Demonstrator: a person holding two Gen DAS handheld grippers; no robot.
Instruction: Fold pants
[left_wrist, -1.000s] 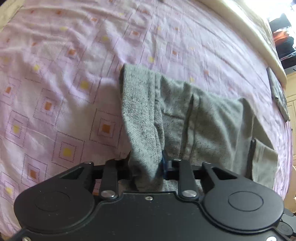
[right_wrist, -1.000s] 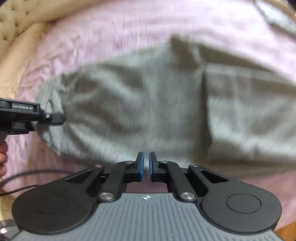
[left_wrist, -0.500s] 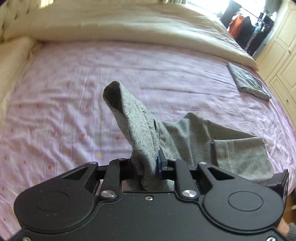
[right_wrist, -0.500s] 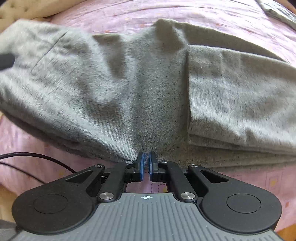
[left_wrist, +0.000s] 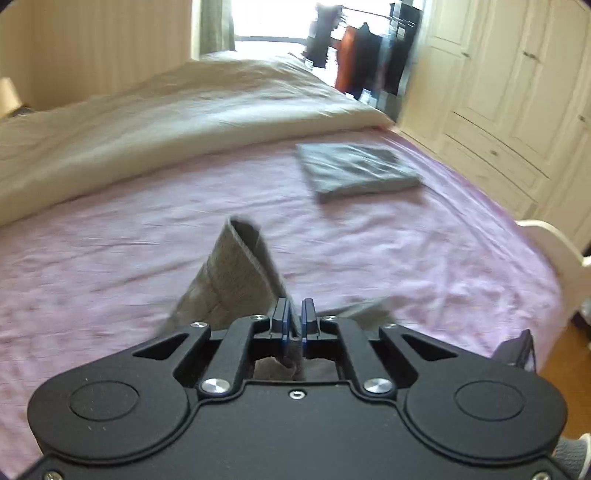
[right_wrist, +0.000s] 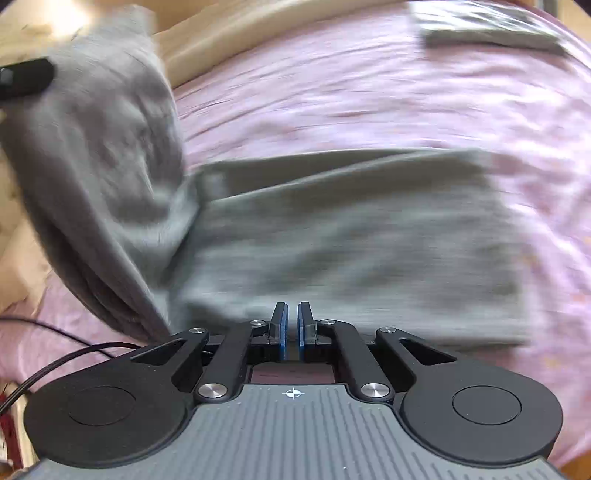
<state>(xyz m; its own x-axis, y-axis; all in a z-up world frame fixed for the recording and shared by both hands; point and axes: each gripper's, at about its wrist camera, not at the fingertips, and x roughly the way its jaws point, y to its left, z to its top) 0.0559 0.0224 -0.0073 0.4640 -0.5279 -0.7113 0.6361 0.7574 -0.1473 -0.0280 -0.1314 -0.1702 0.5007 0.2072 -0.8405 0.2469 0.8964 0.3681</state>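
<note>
Both fingers pairs nearly closed: left gripper pinches grey pants, right gripper empty.

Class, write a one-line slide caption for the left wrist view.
Left gripper shut on grey pants, lifting them over the pink bedsheet.

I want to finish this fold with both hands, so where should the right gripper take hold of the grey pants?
Probably the near edge of the grey pants, just ahead of the shut, empty right gripper, coming in low from this side. That part lies flat on the purple sheet; the left gripper already lifts the other end.
</note>
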